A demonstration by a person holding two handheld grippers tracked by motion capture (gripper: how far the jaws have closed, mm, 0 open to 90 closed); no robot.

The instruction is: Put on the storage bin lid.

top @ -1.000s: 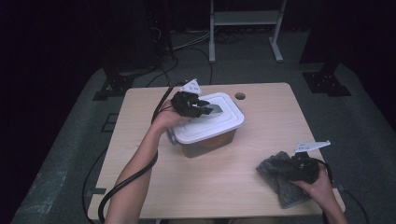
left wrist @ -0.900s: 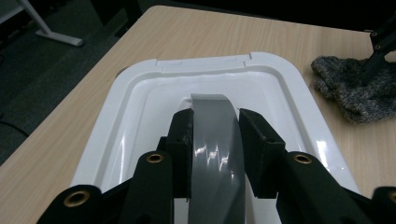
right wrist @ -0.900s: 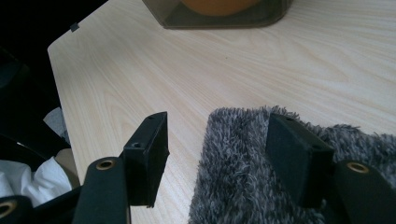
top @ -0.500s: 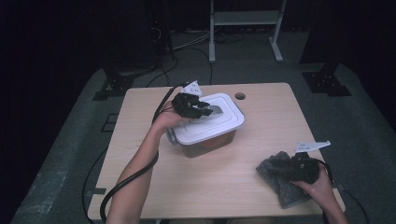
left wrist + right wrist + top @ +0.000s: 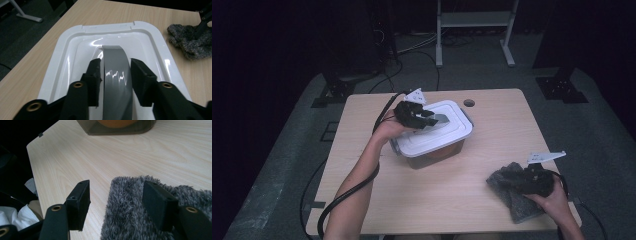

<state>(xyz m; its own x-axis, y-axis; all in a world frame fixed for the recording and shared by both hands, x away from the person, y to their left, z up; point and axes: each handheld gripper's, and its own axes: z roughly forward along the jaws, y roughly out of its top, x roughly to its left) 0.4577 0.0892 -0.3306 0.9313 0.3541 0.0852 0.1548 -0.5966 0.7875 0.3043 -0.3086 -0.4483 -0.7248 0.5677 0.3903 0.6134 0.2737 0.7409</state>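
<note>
Grey is the colour of the handle point(image 5: 116, 75) on the white lid point(image 5: 75, 47), and the left gripper point(image 5: 116, 72) has its two black jaws on either side of it. Those jaws have just been opening. A thin gap shows between the handle and each pad now, so the pads do not press on it. In the high view the left hand point(image 5: 387, 131) and the box point(image 5: 432, 135) sit in the same spot as a second ago, and so does the right hand point(image 5: 554, 200).

The lid is shiny and white, with a raised rim and rounded corners. The handle is a smooth curved strip across its middle. The box under it is see-through brown, and something orange point(image 5: 116, 122) shows inside. It stands near the middle of the wooden table point(image 5: 492, 125), a bit to the left.

The right gripper point(image 5: 116, 205) has its jaws wide apart. One jaw is down on a fuzzy grey cloth point(image 5: 130, 202) and the other hangs over bare wood, so it holds nothing. The cloth lies near the front right corner of the table, close to the edge.

Lots of bare wood is free between the box and the cloth, and more behind the box. A small round hole point(image 5: 469, 103) sits near the far edge.
</note>
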